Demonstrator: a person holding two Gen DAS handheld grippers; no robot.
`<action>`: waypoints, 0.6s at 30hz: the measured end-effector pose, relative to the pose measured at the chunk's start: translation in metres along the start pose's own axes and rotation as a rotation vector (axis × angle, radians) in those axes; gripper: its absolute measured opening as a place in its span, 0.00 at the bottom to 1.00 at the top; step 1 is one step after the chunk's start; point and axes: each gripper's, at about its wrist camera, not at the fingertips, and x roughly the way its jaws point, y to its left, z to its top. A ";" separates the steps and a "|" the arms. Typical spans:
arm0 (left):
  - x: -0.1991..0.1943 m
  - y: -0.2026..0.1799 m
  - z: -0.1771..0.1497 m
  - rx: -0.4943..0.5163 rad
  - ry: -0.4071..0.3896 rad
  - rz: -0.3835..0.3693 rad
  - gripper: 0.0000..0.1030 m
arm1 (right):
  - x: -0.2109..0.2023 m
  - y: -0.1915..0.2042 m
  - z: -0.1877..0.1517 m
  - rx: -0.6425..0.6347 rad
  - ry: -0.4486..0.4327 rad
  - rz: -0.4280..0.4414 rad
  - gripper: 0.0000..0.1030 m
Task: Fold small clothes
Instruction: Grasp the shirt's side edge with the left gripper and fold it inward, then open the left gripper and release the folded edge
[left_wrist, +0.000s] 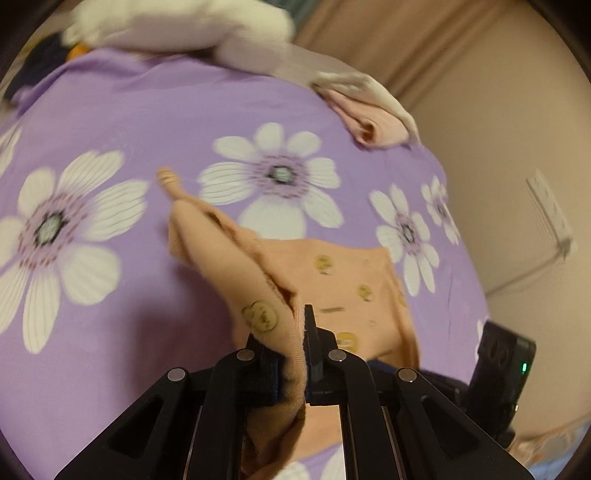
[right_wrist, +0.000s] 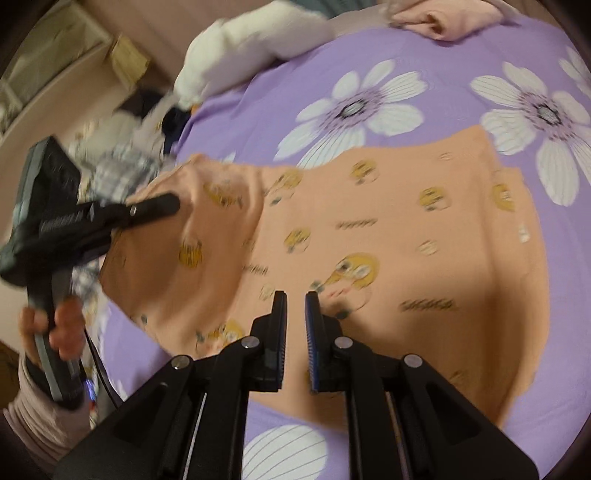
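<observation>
Spreading across both views: a purple bedsheet (left_wrist: 155, 110) (right_wrist: 280, 92) printed with big white flowers, filling nearly the whole frame.

Lying on that sheet, mostly flat: a peach garment (right_wrist: 406, 229) (left_wrist: 343, 280) dotted with yellow cartoon faces, its main body resting near the middle of the sheet, its left side lifting off the fabric and draping in a raised fold.

Sitting along the far edge of the sheet: a white plush toy (left_wrist: 177, 26) (right_wrist: 251, 48), blurred, with a small orange patch showing at one end.

Resting near the far corner of the sheet, well apart from the peach garment: a folded pink cloth (left_wrist: 369, 118) (right_wrist: 447, 20), with a paler layer lying over it.

Pinching the lifted edge of the peach garment: the left gripper (left_wrist: 291, 347) (right_wrist: 162, 205), clenched on the cloth, fabric bunching between the two pads and trailing down past them. Gripping its handle in the right wrist view: the person's left hand (right_wrist: 48, 328), a pale sleeve covering the wrist.

Hovering over the near part of the garment's body: the right gripper (right_wrist: 295, 332), released, a clear gap showing between the blue-edged pads and nothing lying between them.
</observation>
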 end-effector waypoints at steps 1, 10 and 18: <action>0.005 -0.012 0.002 0.025 0.008 0.007 0.06 | -0.004 -0.005 0.001 0.022 -0.015 0.008 0.11; 0.077 -0.077 -0.008 0.127 0.166 -0.003 0.06 | -0.032 -0.074 0.003 0.254 -0.096 0.059 0.16; 0.105 -0.092 -0.040 0.138 0.308 -0.076 0.06 | -0.039 -0.111 -0.013 0.437 -0.107 0.193 0.36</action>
